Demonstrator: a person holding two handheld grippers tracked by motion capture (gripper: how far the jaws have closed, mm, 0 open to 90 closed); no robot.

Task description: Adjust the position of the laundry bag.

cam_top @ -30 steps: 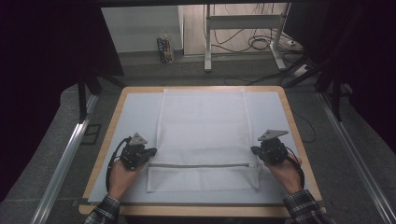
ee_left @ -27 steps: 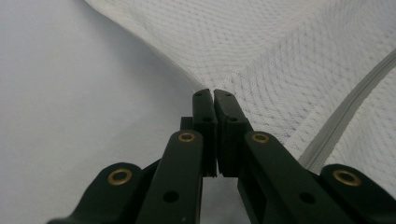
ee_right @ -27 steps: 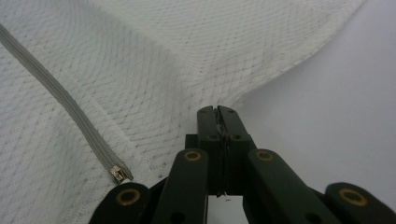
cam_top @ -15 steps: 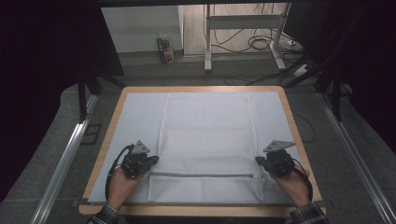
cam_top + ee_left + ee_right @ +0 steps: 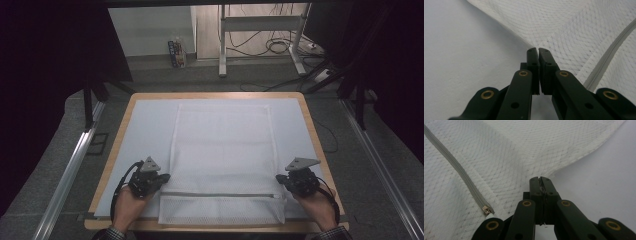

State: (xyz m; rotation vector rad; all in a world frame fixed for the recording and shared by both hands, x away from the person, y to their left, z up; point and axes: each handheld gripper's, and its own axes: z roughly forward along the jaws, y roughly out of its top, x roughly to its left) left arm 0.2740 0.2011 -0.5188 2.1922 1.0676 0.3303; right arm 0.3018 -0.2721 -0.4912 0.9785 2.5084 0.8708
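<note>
The white mesh laundry bag (image 5: 222, 160) lies flat on the pale mat (image 5: 145, 130) that covers the wooden table (image 5: 112, 165), its grey zipper (image 5: 217, 194) running across near the front edge. It looks light, limp and thin, so it should drape and fold wherever it is unsupported; the seamed side edges by the zipper seem the firmest places to hold. The left gripper (image 5: 538, 51) is closed on the bag's left edge, and the right gripper (image 5: 540, 179) is clamped on its right edge.
</note>
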